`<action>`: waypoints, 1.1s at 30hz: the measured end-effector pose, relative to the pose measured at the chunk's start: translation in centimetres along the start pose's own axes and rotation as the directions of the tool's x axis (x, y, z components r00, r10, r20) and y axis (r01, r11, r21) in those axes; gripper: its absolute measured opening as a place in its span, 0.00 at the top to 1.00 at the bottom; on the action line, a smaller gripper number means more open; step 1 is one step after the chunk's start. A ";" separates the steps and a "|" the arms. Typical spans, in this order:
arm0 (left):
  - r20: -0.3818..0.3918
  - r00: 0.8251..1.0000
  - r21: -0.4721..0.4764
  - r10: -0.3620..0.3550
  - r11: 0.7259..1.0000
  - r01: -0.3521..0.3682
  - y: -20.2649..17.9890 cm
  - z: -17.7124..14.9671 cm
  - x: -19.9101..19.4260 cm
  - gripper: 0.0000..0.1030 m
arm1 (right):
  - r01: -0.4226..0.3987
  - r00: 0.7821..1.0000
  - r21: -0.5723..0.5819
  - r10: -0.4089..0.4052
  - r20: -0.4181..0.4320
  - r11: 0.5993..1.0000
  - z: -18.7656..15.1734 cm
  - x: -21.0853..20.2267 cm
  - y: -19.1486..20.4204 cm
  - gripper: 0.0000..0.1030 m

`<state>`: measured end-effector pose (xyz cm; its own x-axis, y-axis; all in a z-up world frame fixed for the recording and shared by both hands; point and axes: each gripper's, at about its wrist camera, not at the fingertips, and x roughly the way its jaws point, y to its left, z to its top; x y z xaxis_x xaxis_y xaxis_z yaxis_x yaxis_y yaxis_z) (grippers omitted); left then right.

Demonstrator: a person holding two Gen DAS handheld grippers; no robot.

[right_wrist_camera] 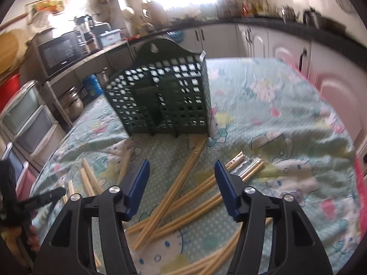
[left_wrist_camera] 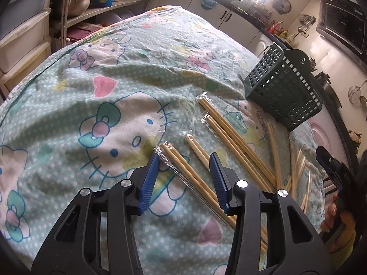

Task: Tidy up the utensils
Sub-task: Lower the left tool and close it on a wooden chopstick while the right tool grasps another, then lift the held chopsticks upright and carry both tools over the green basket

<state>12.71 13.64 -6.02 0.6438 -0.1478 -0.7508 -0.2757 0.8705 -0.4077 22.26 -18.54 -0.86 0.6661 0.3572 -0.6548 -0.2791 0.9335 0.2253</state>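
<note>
I see both grippers alike: left gripper (left_wrist_camera: 184, 160), right gripper (right_wrist_camera: 181, 168), black frames, blue ribbed pads, silver pivot screws.

Chopsticks (right_wrist_camera: 174, 190) lie on tablecloth (right_wrist_camera: 286, 119) before basket (right_wrist_camera: 165, 96)

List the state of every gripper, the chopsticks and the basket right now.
left gripper: open, jaws astride a wrapped chopstick pair, not pressing.
right gripper: open, above crossed chopsticks, holding nothing.
green utensil basket: upright on the cloth, no chopsticks visible inside.
</note>
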 end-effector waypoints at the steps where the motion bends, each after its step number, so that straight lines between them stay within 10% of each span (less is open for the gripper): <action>1: -0.001 1.000 0.001 0.007 1.000 -0.007 0.0 0.2 0.1 0.68 | 0.000 1.000 0.010 0.000 -0.010 1.000 0.2 0.5 -0.1 0.51; 10: -0.002 1.000 0.003 0.031 1.000 -0.031 0.3 1.2 1.0 0.89 | 0.028 0.992 0.107 -0.014 -0.124 0.994 1.6 5.9 -1.2 0.60; 24: 0.020 1.000 0.022 -0.003 1.000 0.003 0.8 2.4 -0.2 0.92 | 0.071 0.983 0.227 -0.029 -0.183 0.971 3.3 9.6 -3.6 0.84; 33: 0.071 0.997 0.080 -0.031 0.996 0.025 -1.1 4.0 -2.0 0.94 | -0.085 0.983 0.323 0.133 -0.127 0.942 3.9 7.5 -6.0 0.95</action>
<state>14.58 14.90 -2.00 0.7009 -0.1411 -0.6992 -0.2012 0.9013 -0.3836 31.68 -21.36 -4.32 0.5298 0.4708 -0.7054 -0.0963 0.8598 0.5015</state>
